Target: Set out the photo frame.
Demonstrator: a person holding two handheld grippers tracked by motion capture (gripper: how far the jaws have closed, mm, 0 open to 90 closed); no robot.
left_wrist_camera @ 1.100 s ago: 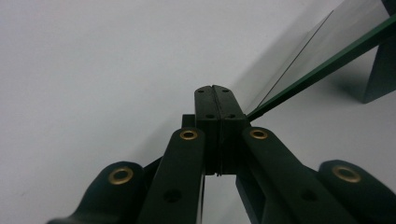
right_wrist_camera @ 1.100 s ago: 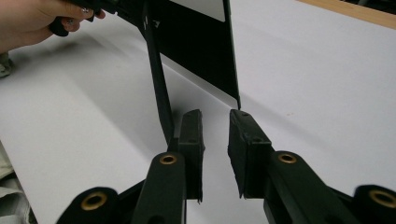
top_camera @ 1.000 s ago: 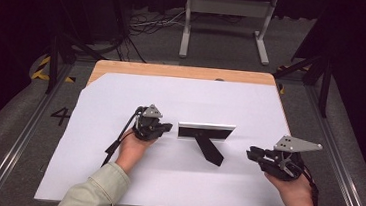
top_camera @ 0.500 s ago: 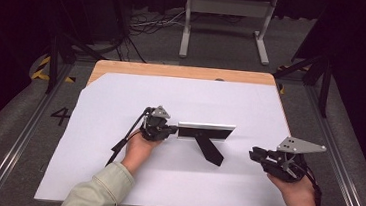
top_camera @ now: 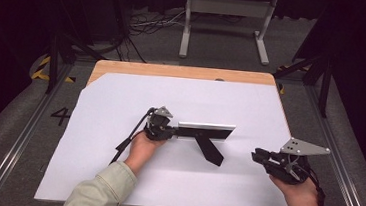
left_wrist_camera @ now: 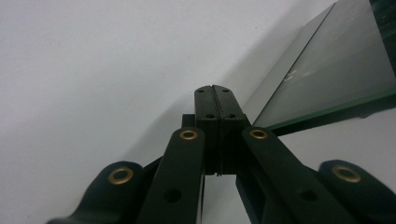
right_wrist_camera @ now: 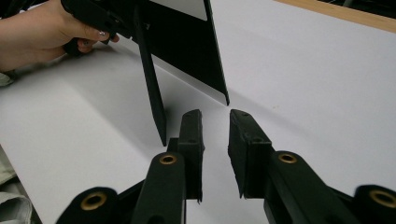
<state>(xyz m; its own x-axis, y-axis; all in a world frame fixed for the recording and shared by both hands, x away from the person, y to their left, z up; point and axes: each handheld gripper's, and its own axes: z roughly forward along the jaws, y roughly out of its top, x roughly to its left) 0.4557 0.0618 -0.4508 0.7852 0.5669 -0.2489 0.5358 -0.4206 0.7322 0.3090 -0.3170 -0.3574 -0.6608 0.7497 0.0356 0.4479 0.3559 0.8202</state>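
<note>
Right gripper (top_camera: 261,156) low at the tabletop's (top_camera: 121,102) near right edge, hand (top_camera: 299,193) behind it, jaws partly apart, empty, pointing left. Left gripper (top_camera: 171,131) farther in at centre, forearm angled up from below, jaws closed together beside the left end of the black glass-fronted picture frame (top_camera: 203,131), which stands upright on its prop.

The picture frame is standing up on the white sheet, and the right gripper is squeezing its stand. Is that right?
Not quite. The frame does stand on the white sheet, but the right gripper squeezes nothing: the right gripper view shows its jaws apart and empty, short of the stand.
</note>
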